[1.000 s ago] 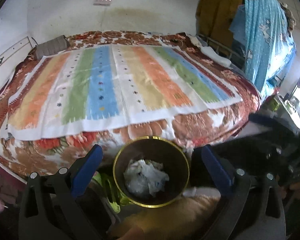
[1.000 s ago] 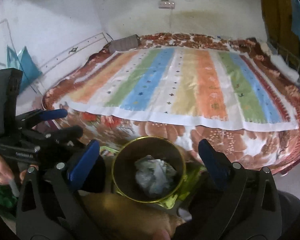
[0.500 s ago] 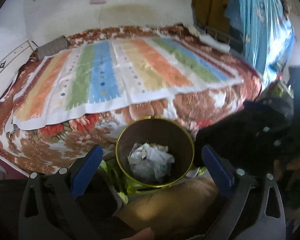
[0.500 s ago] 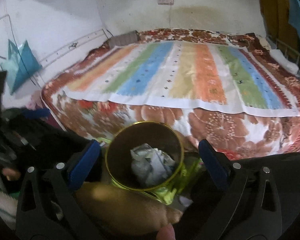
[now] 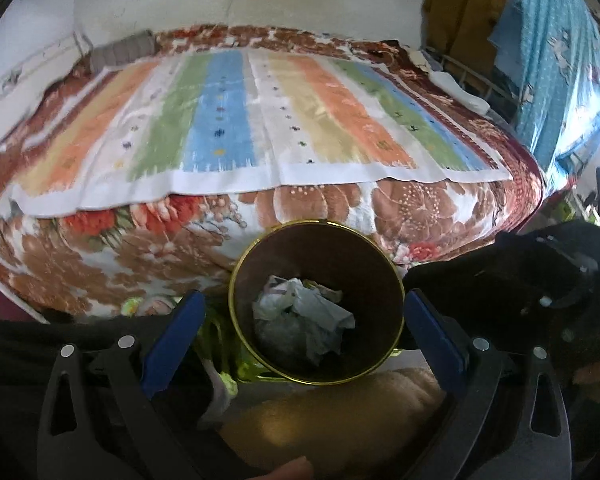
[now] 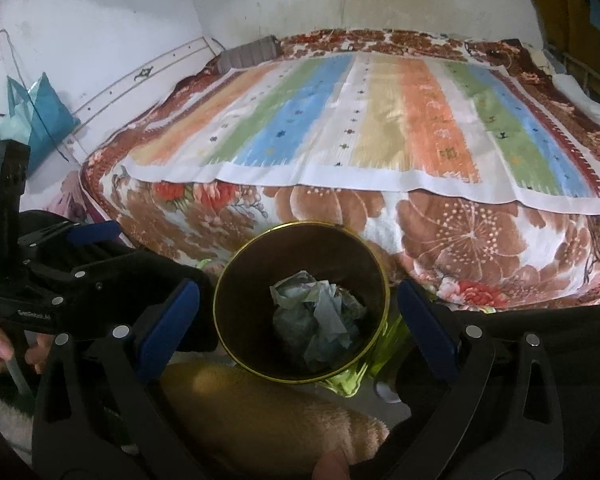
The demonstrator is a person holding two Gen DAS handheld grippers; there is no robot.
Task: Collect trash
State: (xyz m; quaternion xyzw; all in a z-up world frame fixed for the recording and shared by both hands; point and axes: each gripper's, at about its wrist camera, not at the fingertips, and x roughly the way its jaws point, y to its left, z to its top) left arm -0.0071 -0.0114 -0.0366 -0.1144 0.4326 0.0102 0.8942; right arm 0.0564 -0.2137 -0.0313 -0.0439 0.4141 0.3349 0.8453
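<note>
A brown bin with a gold rim (image 5: 236,280) stands on the floor at the foot of the bed, holding crumpled white paper trash (image 5: 304,320). My left gripper (image 5: 304,304) hangs open above it, blue pads either side of the rim, nothing held. From the right wrist the same bin (image 6: 220,296) and trash (image 6: 320,320) sit between the wide-apart fingers of my right gripper (image 6: 298,292), which is open and holds nothing. The left gripper's black body (image 6: 80,264) shows at the left of that view.
A bed with a striped sheet (image 5: 260,120) over a floral blanket (image 5: 100,256) fills the space behind the bin. A tan fuzzy object (image 6: 260,412) lies in front of the bin, a yellow-green plastic bag (image 6: 364,360) beside it. Blue cloth (image 5: 560,60) hangs at right.
Both grippers have dropped lower, so more of the bed's side shows and the bin sits higher in each view. Both stay open with nothing held.
</note>
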